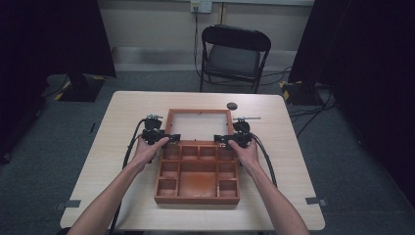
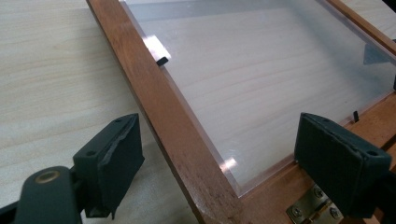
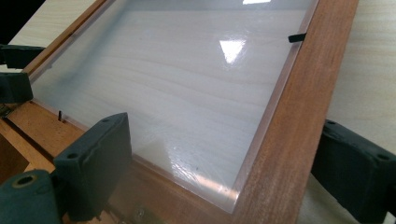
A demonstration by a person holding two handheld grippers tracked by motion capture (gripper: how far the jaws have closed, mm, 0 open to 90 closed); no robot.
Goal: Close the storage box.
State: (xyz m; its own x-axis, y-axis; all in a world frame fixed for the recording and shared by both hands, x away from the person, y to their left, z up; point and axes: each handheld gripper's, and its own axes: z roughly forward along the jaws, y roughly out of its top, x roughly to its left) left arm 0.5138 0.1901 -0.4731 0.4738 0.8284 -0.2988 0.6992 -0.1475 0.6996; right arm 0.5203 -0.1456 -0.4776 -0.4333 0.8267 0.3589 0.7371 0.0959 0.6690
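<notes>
- Right now the box lid (image 1: 199, 113), a wood frame with a clear pane, lies flat and fully open on the worktop (image 1: 122, 112) beyond the compartment box (image 1: 197, 172), joined at the hinge (image 2: 310, 207).
- Left claw (image 2: 219, 158) is released: jaws straddle the lid's side rail near the hinge corner, one pad outside the rail, one over the pane, neither pressing.
- Right claw (image 3: 233, 163) is likewise released, straddling the opposite rail at its hinge corner; pads sit apart from the wood.
- Step in hand, as I judge it: lining up both claws on the lid's two rails, likely to swing it shut over the box.
- Next move calls for clenching both claws on the rails evenly, then lifting together so the frame doesn't twist on the hinges.
- Hard to tell: whether pads graze the rail undersides; pane glare hides its surface; small dark round thing (image 1: 232, 105) beyond the right claw is unidentifiable.
</notes>
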